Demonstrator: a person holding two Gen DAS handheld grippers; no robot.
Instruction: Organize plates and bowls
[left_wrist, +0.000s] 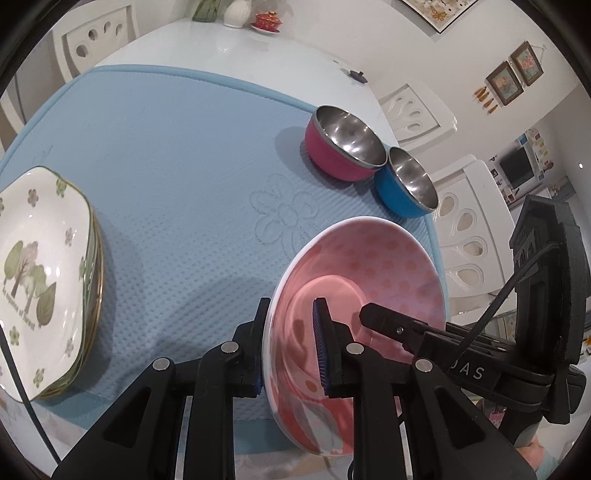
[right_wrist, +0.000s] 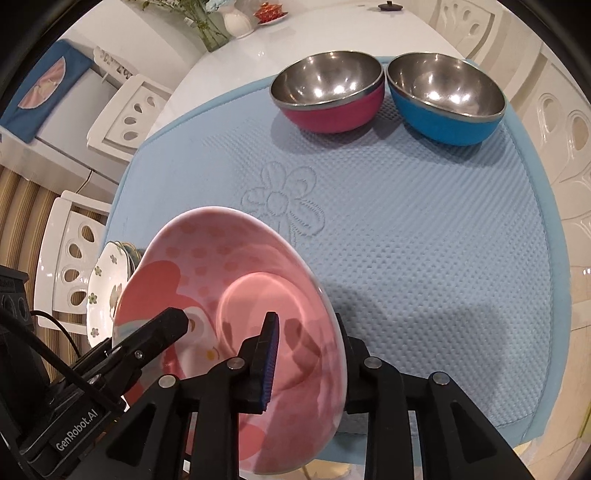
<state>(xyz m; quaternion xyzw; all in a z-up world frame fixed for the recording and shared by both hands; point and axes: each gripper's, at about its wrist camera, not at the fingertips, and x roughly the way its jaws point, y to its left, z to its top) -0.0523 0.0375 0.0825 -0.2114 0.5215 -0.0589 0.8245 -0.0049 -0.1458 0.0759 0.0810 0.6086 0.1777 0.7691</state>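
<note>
Underneath, a blue mat (right_wrist: 424, 240) holds a stack of plates (left_wrist: 40, 273) lettered "forest". Both grippers clamp the pink bowl (left_wrist: 369, 273) above it, left gripper (left_wrist: 291, 343) and right gripper (right_wrist: 306, 354) on opposite rims, marked "GenRobot.AI".

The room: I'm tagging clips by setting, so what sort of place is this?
Most likely a home dining room: a white table with a blue mat, white cut-out chairs around it, and framed pictures on the wall.
</note>
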